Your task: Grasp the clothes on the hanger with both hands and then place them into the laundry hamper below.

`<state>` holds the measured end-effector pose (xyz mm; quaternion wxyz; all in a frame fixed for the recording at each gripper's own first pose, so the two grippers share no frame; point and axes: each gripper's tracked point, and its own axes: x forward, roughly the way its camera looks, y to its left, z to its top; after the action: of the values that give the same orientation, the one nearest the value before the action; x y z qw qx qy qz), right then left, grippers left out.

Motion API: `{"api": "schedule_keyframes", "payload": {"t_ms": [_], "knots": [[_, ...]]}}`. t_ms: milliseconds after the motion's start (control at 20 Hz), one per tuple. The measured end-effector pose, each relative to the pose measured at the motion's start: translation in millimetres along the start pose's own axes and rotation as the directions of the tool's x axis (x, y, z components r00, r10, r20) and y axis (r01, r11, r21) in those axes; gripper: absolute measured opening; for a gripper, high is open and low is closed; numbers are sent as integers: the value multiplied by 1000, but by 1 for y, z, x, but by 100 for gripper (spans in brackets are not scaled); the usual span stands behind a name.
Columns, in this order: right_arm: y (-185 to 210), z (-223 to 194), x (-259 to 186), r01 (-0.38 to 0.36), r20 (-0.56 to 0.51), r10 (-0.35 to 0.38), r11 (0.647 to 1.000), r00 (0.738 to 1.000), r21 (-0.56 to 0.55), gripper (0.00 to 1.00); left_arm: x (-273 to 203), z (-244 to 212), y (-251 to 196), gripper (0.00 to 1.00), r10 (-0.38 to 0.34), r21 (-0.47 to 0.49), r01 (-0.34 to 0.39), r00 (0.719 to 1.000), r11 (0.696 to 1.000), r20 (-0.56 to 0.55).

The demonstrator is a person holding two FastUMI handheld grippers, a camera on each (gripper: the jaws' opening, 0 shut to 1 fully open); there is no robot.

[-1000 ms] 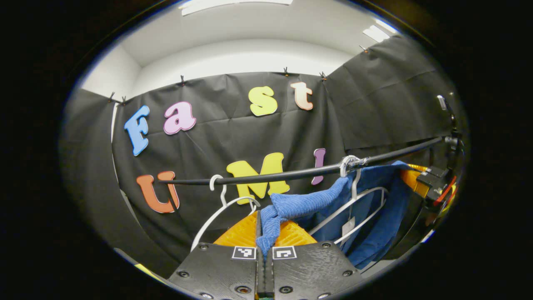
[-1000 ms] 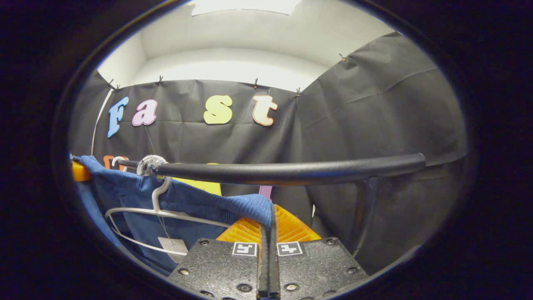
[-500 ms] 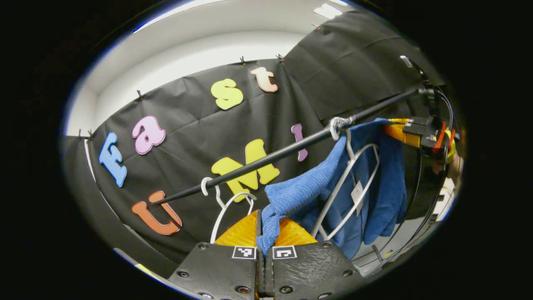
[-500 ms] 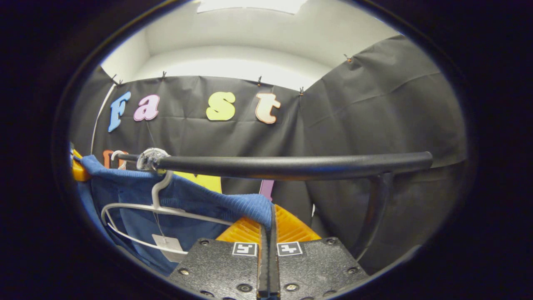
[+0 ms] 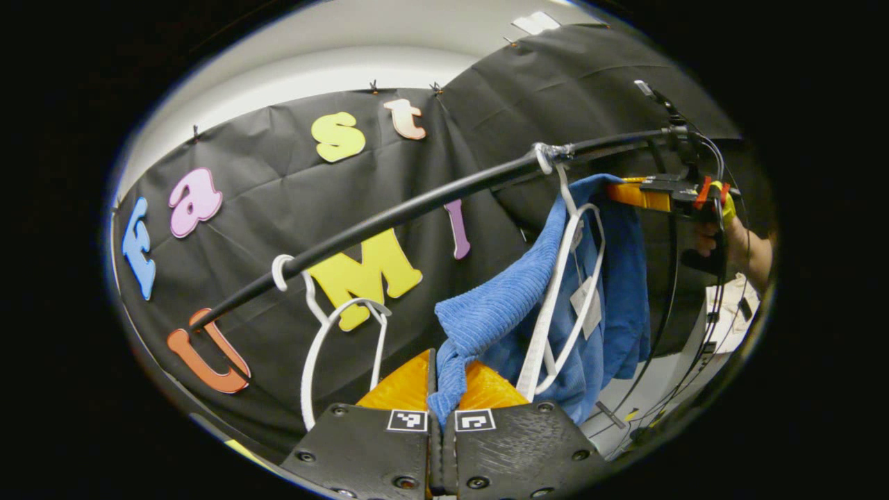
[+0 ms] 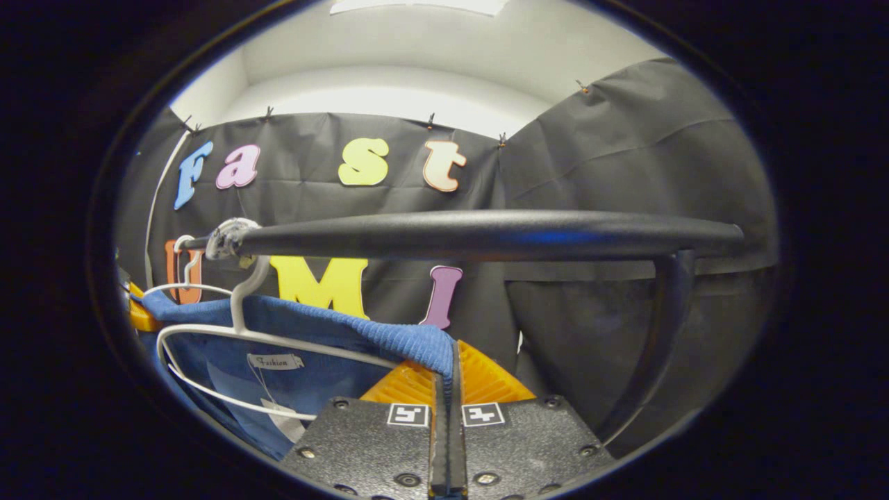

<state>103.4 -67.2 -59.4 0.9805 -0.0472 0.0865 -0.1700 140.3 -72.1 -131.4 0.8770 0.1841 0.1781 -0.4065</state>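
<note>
A blue ribbed garment (image 5: 507, 305) is stretched between both grippers, its neck opening loose around a white hanger (image 5: 562, 292) that hooks on the black rail (image 5: 417, 205). My left gripper (image 5: 442, 417) is shut on one edge of the cloth. In the left gripper view the right gripper (image 5: 649, 196) holds the far edge near the rail, a hand behind it. In the right gripper view my right gripper (image 6: 448, 389) is shut on the garment (image 6: 333, 333), the hanger (image 6: 229, 340) lies to the left and the rail (image 6: 486, 232) crosses just above.
An empty white hanger (image 5: 333, 326) hangs farther left on the rail. The rail's upright post (image 6: 660, 326) stands at the right. Cables (image 5: 701, 326) run down past the rail's far end. Black cloth walls close the booth.
Both grippers have dropped, so the rail sits higher in both views. The left gripper has tilted and the garment has slid down off the hanger's shoulders.
</note>
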Motion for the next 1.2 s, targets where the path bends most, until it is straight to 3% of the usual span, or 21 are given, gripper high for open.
{"api": "schedule_keyframes", "payload": {"t_ms": [150, 350, 400, 550, 850, 1100, 1200], "knots": [[-6, -8, 8, 16, -32, -16, 1000, 999, 9, 5, 14, -13, -10, 5, -92, -39, 92, 996, 995, 6], [-12, -12, 15, 34, -47, -33, 999, 998, 15, 5, 39, -27, -25, 1, -188, -104, 187, 982, 977, 3], [-12, -12, 15, 38, -43, -38, 999, 998, 8, 5, 43, -31, -27, 5, -198, -108, 197, 980, 975, -3], [-13, -23, 19, 42, -75, -41, 999, 996, 11, 5, 58, -53, -34, 1, -237, -107, 230, 970, 967, -56], [-30, -26, 32, 104, -80, -103, 994, 991, 10, 5, 66, -57, -57, 1, -298, -191, 291, 954, 938, -11], [-38, -49, 36, 157, -116, -158, 988, 981, -15, 4, 59, -48, -70, 1, -336, -304, 335, 941, 892, 52], [-38, -54, 36, 168, -118, -171, 985, 978, -41, 5, 59, -45, -73, 1, -341, -380, 352, 935, 855, 97]]}}
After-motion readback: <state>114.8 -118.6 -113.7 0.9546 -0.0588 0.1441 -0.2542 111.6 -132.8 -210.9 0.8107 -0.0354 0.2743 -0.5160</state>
